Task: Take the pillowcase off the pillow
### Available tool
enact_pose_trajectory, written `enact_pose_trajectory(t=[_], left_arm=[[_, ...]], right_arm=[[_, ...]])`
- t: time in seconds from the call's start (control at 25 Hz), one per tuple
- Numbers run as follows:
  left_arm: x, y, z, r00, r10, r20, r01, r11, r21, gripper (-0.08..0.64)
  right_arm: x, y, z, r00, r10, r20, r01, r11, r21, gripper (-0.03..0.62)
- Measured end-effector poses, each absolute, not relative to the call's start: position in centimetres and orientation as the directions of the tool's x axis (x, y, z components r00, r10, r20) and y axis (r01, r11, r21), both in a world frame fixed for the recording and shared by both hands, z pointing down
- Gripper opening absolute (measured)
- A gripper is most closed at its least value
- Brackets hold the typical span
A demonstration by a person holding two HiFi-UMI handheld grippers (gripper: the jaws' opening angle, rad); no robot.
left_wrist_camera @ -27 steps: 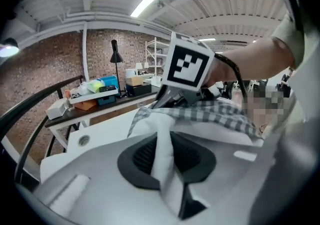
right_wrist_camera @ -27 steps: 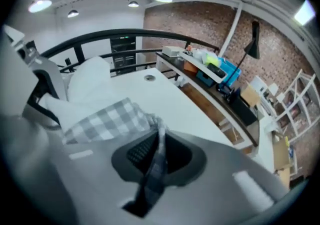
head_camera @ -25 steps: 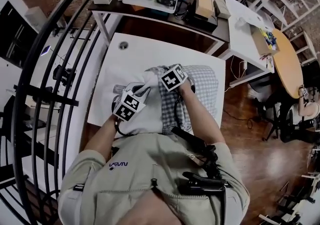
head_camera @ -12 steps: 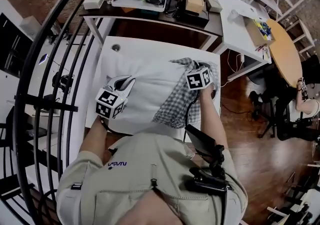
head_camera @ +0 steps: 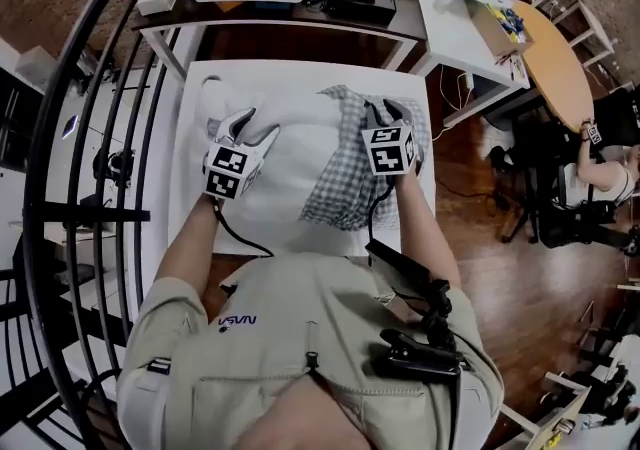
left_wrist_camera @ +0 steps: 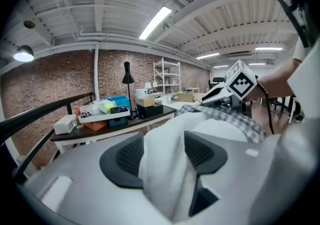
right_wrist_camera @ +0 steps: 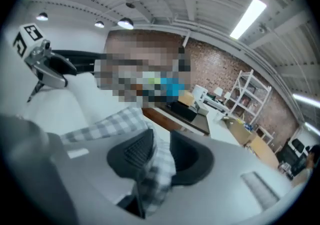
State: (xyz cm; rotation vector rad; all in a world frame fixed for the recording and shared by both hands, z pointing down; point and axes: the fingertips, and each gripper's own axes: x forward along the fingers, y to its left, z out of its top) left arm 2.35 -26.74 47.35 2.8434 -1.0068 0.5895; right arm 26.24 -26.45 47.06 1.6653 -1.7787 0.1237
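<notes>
A white pillow (head_camera: 285, 173) lies on the white table (head_camera: 195, 83), and the grey checked pillowcase (head_camera: 352, 173) covers only its right part. My left gripper (head_camera: 245, 126) is at the pillow's far left corner. Its jaws have just been opening, and a fold of white pillow fabric (left_wrist_camera: 165, 169) still bulges between the pads. My right gripper (head_camera: 385, 113) is over the pillowcase at the far right. Its jaws have just been opening too, with a loose strip of checked cloth (right_wrist_camera: 160, 169) hanging between them. Both stand open.
A dark desk (head_camera: 300, 13) with boxes and a blue bin stands behind the table. Black railing bars (head_camera: 100, 88) run along the left. A white table (head_camera: 465, 18) and a round wooden table (head_camera: 555, 63) are at the back right, and a seated person (head_camera: 600, 173) is at the far right.
The two grippers, close together over the pillow's middle a second ago, have drawn apart: left with white fabric leftward, right with checked cloth rightward. More bare pillow shows. Both jaws stand wider.
</notes>
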Motion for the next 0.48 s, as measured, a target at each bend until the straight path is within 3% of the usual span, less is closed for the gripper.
enact_pose_trajectory(t=[0.24,0.48], left_arm=[[2.0,-19.6,43.0,0.816,-0.53,0.232,-0.537,-0.843,-0.035,0.278],[2.7,-10.8,47.6,0.862,-0.379,0.336,-0.396,-0.918,-0.02,0.279]], right_arm=[[22.8,-16.6,45.5,0.076,-0.878,0.473,-0.969,0.045,0.241,0.118],[18.1,-7.2,48.7,0.07,-0.837,0.543,-0.984,0.03,0.173,0.152]])
